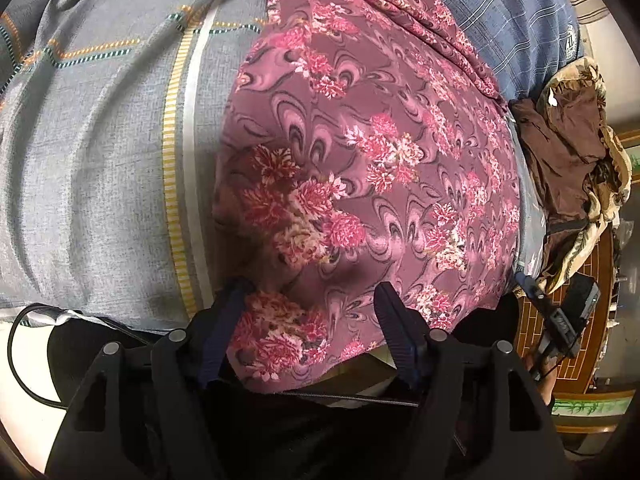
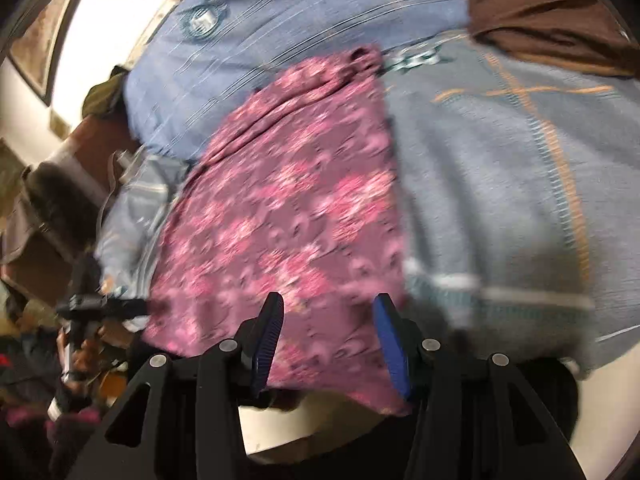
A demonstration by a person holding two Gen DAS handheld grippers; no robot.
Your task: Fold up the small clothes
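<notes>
A mauve garment (image 1: 360, 152) with pink flower print lies spread flat on a grey bedsheet (image 1: 100, 160). Its near corner hangs over the bed's front edge. My left gripper (image 1: 312, 286) stands open over that near corner; the cloth lies between the fingers and the pads do not press on it. In the blurred right wrist view, the same garment (image 2: 288, 200) runs away from me. My right gripper (image 2: 329, 299) is open above the garment's near hem, close to its right edge, and holds nothing.
A blue checked cloth (image 1: 500, 12) lies at the far end of the bed. A brown garment with tan lace trim (image 1: 568, 144) is heaped at the right. Stitched orange lines cross the sheet (image 2: 560, 152). Dark clutter and a hand show at the left edge (image 2: 76, 344).
</notes>
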